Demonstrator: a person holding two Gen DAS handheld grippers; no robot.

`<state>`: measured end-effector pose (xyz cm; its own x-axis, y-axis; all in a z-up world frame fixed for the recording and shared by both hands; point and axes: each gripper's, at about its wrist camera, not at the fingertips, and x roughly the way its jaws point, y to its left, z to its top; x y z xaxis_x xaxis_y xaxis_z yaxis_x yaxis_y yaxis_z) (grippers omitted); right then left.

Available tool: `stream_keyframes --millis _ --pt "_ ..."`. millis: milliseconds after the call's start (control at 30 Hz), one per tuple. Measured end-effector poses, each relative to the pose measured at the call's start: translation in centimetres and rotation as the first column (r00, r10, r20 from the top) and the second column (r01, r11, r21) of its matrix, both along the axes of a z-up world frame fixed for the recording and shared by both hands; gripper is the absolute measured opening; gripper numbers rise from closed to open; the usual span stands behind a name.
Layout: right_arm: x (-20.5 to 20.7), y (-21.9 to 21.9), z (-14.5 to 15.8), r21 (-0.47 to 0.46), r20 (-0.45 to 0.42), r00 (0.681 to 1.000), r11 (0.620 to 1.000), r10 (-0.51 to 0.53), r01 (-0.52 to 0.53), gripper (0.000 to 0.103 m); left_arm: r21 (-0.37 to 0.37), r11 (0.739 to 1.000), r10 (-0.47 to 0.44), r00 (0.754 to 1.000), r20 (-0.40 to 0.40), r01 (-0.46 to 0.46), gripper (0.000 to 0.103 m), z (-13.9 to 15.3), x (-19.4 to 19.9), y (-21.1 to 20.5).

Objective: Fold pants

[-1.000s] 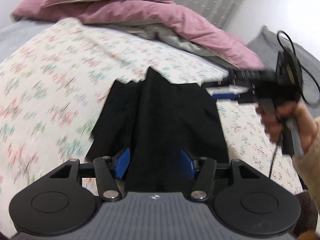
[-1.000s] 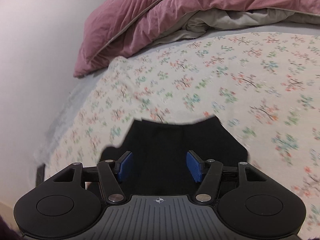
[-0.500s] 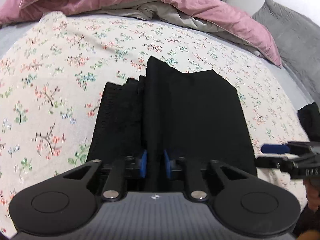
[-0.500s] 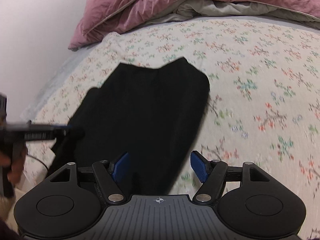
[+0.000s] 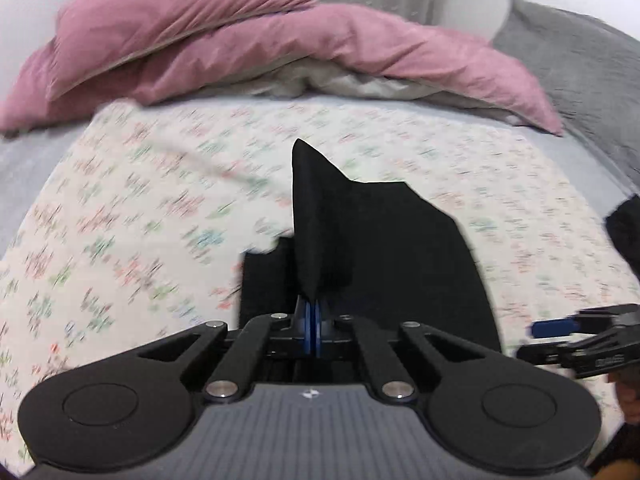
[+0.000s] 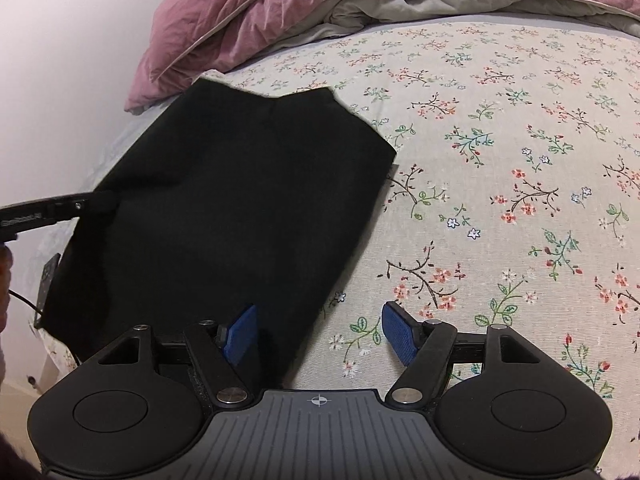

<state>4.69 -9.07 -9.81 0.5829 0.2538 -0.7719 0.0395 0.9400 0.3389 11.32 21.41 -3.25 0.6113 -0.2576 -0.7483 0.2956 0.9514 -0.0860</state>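
Black pants (image 6: pixel 224 200) lie folded on the floral bedsheet (image 6: pixel 500 160). My left gripper (image 5: pixel 313 320) is shut on an edge of the pants (image 5: pixel 360 240) and lifts it into a raised peak. It also shows at the left edge of the right wrist view (image 6: pixel 92 202), pinching the cloth. My right gripper (image 6: pixel 320 336) is open at the near right corner of the pants; its left pad is over the cloth, its right pad over the sheet. It also shows in the left wrist view (image 5: pixel 552 326) at the right.
A pink duvet (image 5: pixel 280 40) with grey lining is bunched at the head of the bed. A grey pillow (image 5: pixel 580 64) lies at the right. A white wall (image 6: pixel 60 60) borders the bed's left side. A dark object (image 5: pixel 624 232) sits at the right edge.
My left gripper went from open to shut on the pants' edge and has raised it. My right gripper has moved to the pants' near right corner, still open.
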Motion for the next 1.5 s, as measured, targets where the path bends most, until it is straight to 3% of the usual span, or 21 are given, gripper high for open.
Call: stream_keyframes --millis 100,200,267,333,467,500,567,600,733,833,933,1167,1333,1500 --pt "0.2 0.0 -0.4 0.014 -0.005 1.0 1.0 -0.007 0.007 0.07 0.035 0.997 0.064 0.996 -0.054 -0.062 0.027 -2.6 1.3 1.8" --pt "0.4 -0.2 -0.9 0.029 -0.014 1.0 0.999 -0.016 0.016 0.07 0.049 0.995 0.095 0.994 -0.059 -0.092 0.05 -3.7 1.5 2.9" --pt "0.3 -0.4 -1.2 0.038 -0.015 1.0 0.999 -0.014 0.014 0.07 0.026 0.997 0.07 0.996 -0.046 -0.069 0.075 -3.8 1.2 3.3" --pt "0.5 -0.6 -1.7 0.063 -0.015 1.0 0.998 -0.015 0.016 0.07 -0.017 0.999 0.046 0.997 -0.058 -0.047 0.082 -4.1 1.5 3.6" --pt "0.9 -1.2 -2.3 0.14 0.018 0.998 0.989 -0.053 0.05 0.069 -0.139 0.987 0.061 0.988 -0.144 -0.081 0.079 -6.0 3.3 4.8" --pt "1.1 -1.5 -2.5 0.164 0.028 0.997 0.984 -0.077 0.072 0.064 -0.2 0.975 0.066 0.984 -0.166 -0.1 0.076 -6.4 3.7 5.3" --pt "1.6 -1.8 -2.9 0.2 0.04 0.993 0.975 -0.108 0.098 0.047 -0.317 0.939 0.069 0.975 -0.209 -0.134 0.06 -7.2 4.3 6.0" --pt "1.9 -1.9 -3.2 0.219 0.042 0.991 0.969 -0.124 0.112 0.046 -0.349 0.925 0.073 0.971 -0.228 -0.152 0.06 -7.5 4.6 6.3" --pt "3.0 -2.7 -4.5 0.316 0.053 0.984 0.938 -0.17 0.145 0.036 -0.385 0.91 0.065 0.971 -0.23 -0.152 0.058 -8.0 4.9 6.1" --pt "3.6 -2.6 -4.9 0.331 0.069 0.979 0.93 -0.192 0.159 0.019 -0.419 0.897 0.048 0.972 -0.23 -0.144 0.049 -7.8 4.6 5.8" --pt "2.9 -3.1 -4.4 0.35 0.099 0.966 0.918 -0.237 0.189 0.012 -0.462 0.877 0.023 0.972 -0.233 -0.132 0.04 -7.7 4.4 4.8" --pt "2.7 -9.6 -2.0 0.246 0.161 0.945 0.939 -0.285 0.242 0.011 -0.524 0.852 -0.089 0.978 -0.186 -0.022 0.033 -7.6 5.9 -4.1" --pt "4.5 -15.4 -0.6 0.164 0.182 0.929 0.941 -0.322 0.295 0.011 -0.547 0.837 -0.116 0.984 -0.132 0.025 0.033 -7.8 7.9 -10.7" --pt "6.7 -19.2 0.3 0.128 0.213 0.915 0.938 -0.343 0.322 0.01 -0.564 0.825 -0.104 0.991 -0.087 0.037 0.032 -7.8 9.7 -14.3"
